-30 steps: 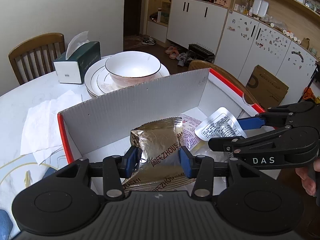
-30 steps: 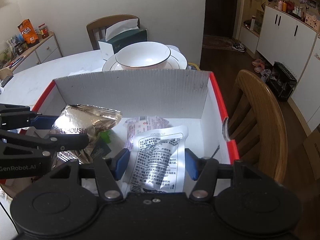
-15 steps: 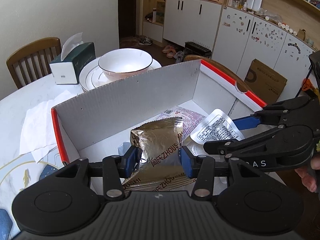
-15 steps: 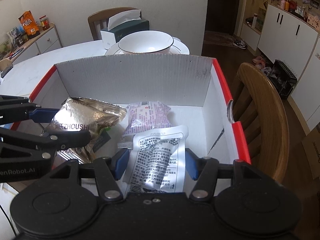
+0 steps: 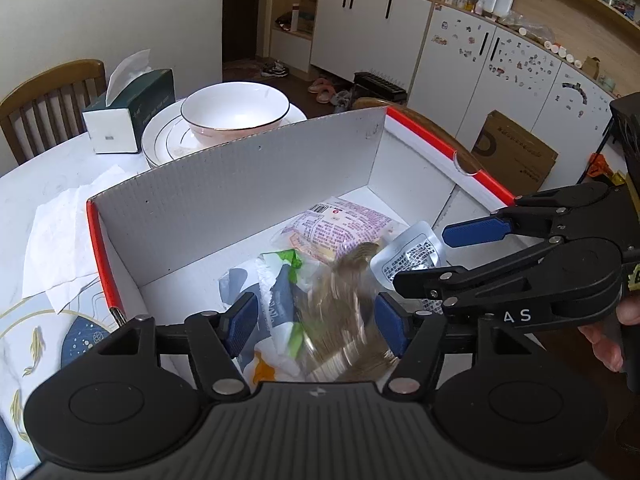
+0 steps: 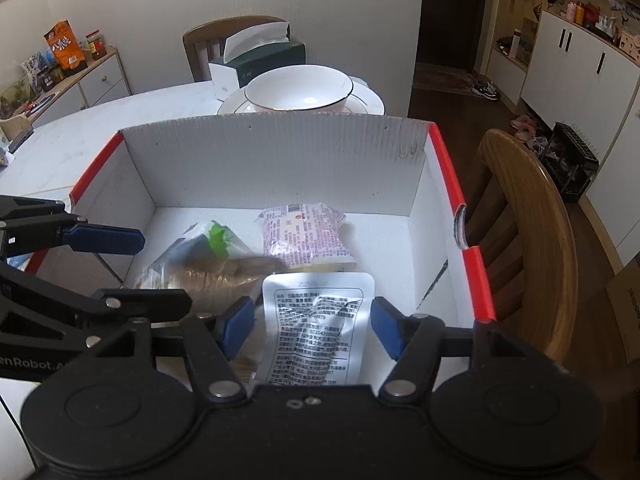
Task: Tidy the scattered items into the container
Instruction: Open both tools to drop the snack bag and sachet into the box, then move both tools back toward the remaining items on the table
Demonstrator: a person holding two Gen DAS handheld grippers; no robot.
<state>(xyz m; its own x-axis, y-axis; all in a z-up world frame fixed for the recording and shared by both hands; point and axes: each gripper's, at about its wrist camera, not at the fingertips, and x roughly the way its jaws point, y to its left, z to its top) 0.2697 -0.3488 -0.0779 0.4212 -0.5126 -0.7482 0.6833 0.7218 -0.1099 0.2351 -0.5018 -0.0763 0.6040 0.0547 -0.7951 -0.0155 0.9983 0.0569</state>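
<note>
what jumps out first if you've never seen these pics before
A big white cardboard box with red edges fills the middle of both views, with snack packets piled on its floor. Both grippers hang over it with jaws that have just been opening: the left gripper above a blurred gold packet, the right gripper around a silver packet its pads no longer press. Behind the box, a white bowl sits on plates.
</note>
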